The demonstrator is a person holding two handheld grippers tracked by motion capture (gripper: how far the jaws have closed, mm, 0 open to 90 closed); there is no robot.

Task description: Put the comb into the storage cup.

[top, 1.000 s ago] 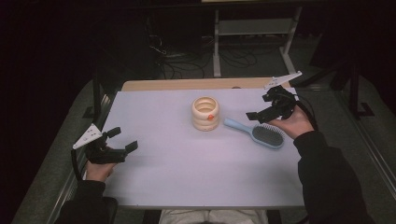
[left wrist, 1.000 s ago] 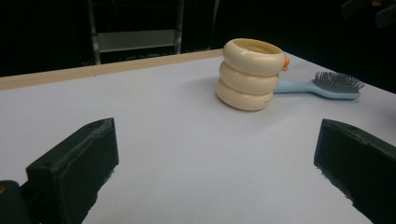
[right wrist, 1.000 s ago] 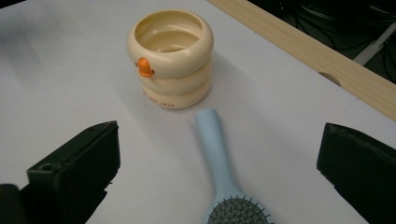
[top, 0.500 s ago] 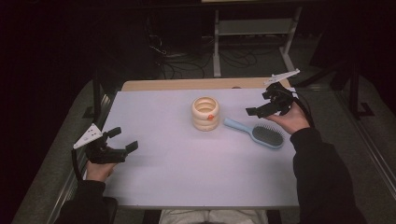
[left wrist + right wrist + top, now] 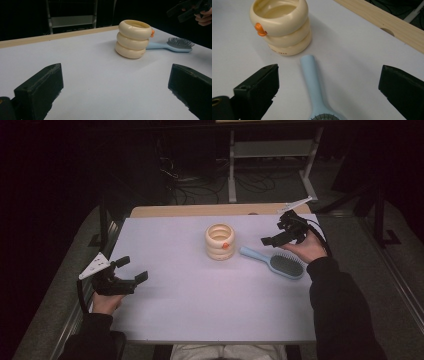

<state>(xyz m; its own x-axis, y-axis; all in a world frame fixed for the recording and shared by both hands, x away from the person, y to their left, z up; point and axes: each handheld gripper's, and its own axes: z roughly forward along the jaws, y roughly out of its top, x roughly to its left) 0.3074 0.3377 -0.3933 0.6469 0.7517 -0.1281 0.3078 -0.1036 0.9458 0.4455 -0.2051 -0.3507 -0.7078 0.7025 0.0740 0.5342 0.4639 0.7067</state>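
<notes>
One light-blue plastic hairbrush (image 5: 276, 261) lies flat on the right half of the white table (image 5: 190, 310), bristles up, its smooth tapered handle pointing at one cream holder (image 5: 220, 241) shaped as three stacked rounded rings with a small orange knob on its side; handle tip and holder sit near each other but apart. The right gripper (image 5: 281, 232) hovers just above the hairbrush with its two black block-shaped jaws spread wide, the handle lying between them in the right gripper view. The left gripper (image 5: 131, 270) is held at the table's left edge, well apart from both things, jaws likewise spread and empty.
</notes>
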